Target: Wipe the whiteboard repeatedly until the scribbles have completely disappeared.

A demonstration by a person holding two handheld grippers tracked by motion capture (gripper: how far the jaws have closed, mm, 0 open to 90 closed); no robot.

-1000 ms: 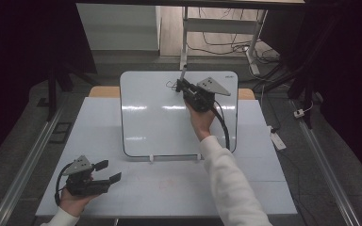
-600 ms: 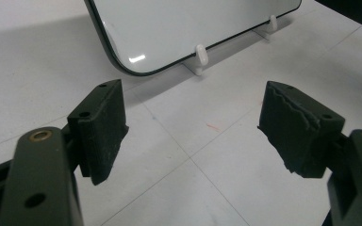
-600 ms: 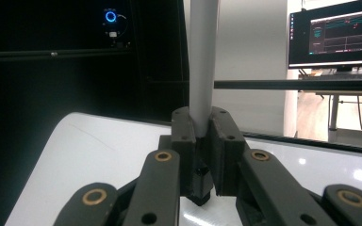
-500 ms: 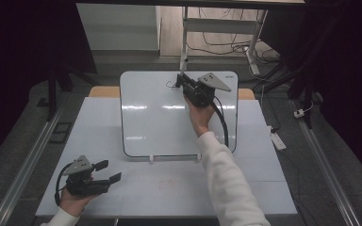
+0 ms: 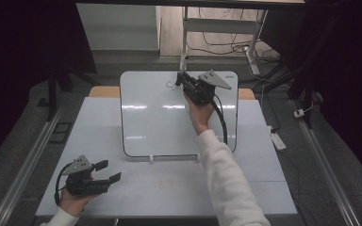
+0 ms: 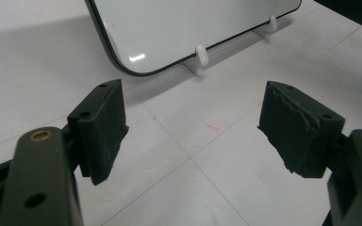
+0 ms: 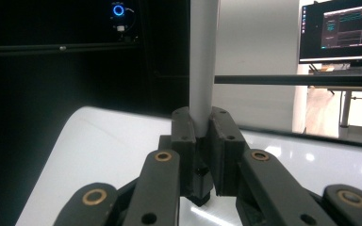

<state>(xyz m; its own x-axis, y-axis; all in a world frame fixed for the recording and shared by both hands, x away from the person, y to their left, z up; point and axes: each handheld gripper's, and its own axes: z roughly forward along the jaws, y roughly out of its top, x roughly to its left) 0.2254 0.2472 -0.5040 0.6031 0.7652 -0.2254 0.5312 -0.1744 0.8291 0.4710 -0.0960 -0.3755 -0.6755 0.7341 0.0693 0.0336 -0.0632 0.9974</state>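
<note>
The right gripper [image 5: 183, 78] has its jaws clenched on a small dark marker [image 7: 199, 186], tip down on the whiteboard [image 5: 160, 122] near its far edge; in the right gripper view the marker sits pinched between the pads. A faint scribble [image 5: 171, 84] lies just beside the tip. The left gripper [image 5: 109, 171] rests near the table's [image 5: 264, 188] front left corner, jaws spread wide with nothing between them, well apart from the whiteboard, which stands on white clip feet [image 6: 200, 55]
</note>
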